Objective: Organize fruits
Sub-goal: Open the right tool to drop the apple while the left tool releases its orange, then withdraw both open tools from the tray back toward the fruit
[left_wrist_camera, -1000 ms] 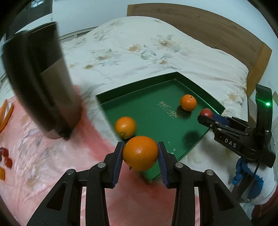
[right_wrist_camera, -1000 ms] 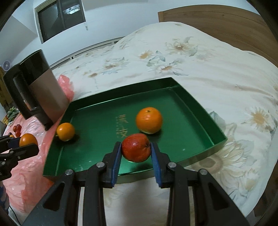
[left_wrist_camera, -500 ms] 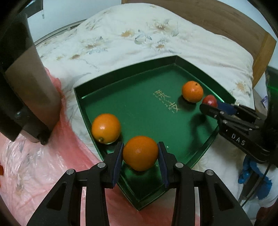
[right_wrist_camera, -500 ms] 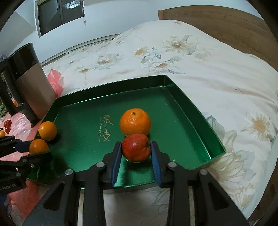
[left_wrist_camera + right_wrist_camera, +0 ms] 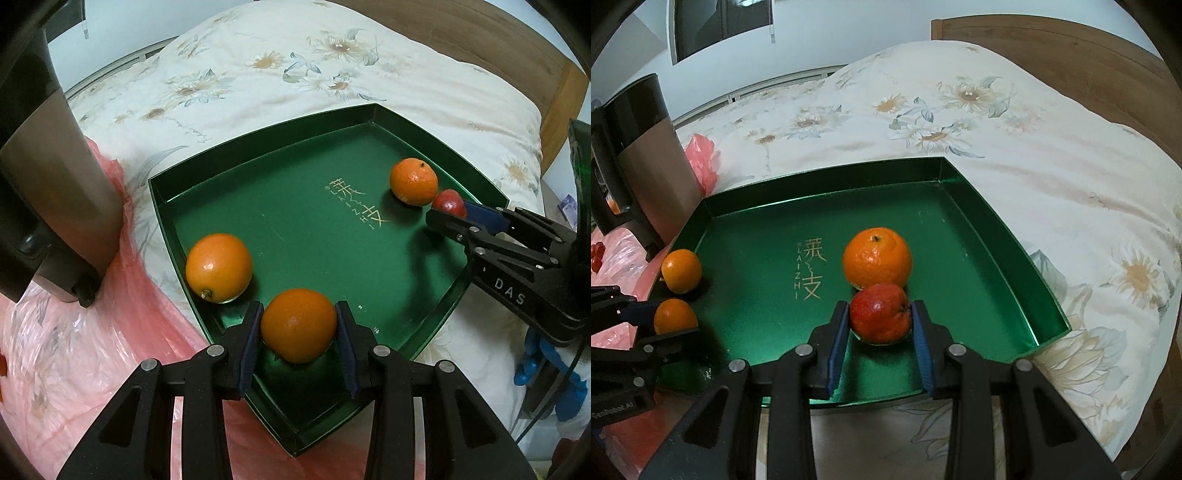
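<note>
We have both grippers over the green tray [image 5: 1004,225], which lies on the bed's floral quilt [image 5: 1015,147]. Our left gripper [image 5: 299,328] clamps an orange [image 5: 298,325] between its blue pads, just above the tray's near corner. Beside it, a second orange [image 5: 218,267] sits on the tray floor against the left wall.

Our right gripper [image 5: 881,321] has just been opening its jaws, and the red fruit [image 5: 880,317] stands between them on the tray floor. The left pad looks at or very near its skin and the right pad shows a thin gap, so we cannot say the fruit is gripped any more. Directly behind the red fruit, touching it, rests a bumpy tangerine [image 5: 877,263], close to the gold lettering [image 5: 810,273] printed on the tray.

Left of the tray, a dark and metallic kettle [image 5: 642,166] stands on pink plastic sheeting [image 5: 66,354].
</note>
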A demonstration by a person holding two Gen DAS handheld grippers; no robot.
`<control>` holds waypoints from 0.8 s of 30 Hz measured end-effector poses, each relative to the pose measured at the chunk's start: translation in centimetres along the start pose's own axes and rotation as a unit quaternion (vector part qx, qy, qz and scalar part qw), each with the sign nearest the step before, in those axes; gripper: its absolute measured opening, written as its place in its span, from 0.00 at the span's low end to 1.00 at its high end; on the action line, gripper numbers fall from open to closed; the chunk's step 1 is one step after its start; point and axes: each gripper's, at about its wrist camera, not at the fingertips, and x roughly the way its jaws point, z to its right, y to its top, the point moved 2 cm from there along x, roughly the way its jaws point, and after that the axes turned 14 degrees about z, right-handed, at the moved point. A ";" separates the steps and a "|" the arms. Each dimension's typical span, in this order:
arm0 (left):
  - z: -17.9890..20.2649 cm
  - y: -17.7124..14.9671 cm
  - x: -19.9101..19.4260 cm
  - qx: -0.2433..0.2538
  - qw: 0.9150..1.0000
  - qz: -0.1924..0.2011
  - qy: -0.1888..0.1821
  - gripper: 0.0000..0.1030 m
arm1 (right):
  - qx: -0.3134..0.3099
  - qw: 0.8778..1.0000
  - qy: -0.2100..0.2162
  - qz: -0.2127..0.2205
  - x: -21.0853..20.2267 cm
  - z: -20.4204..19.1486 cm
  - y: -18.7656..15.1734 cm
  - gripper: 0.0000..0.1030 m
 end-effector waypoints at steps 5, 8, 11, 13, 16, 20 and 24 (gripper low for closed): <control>0.0 0.1 -0.3 0.000 1.000 0.002 -0.003 0.33 | -0.002 1.000 -0.009 0.003 -0.3 0.0 0.1 0.87; 0.1 0.2 -0.8 0.004 1.000 0.007 -0.002 0.33 | -0.002 1.000 -0.011 0.005 -0.6 0.0 0.3 0.89; 0.0 0.5 -1.9 0.002 1.000 0.018 -0.006 0.33 | -0.002 1.000 -0.014 0.010 -1.4 -0.1 0.7 0.91; -0.1 1.0 -3.0 0.000 0.999 0.031 -0.007 0.45 | -0.002 1.000 -0.016 0.015 -2.1 -0.1 1.0 0.93; -0.5 1.6 -5.1 -0.005 0.999 0.054 -0.007 0.48 | -0.001 1.000 -0.020 0.024 -3.5 -0.3 1.6 1.00; -1.1 2.2 -7.4 -0.013 0.997 0.071 -0.008 0.48 | -0.004 0.999 -0.022 0.031 -5.3 -1.1 2.2 1.00; -1.7 2.0 -9.9 -0.017 0.996 0.085 -0.006 0.49 | -0.011 0.999 -0.022 0.037 -7.1 -2.2 2.6 1.00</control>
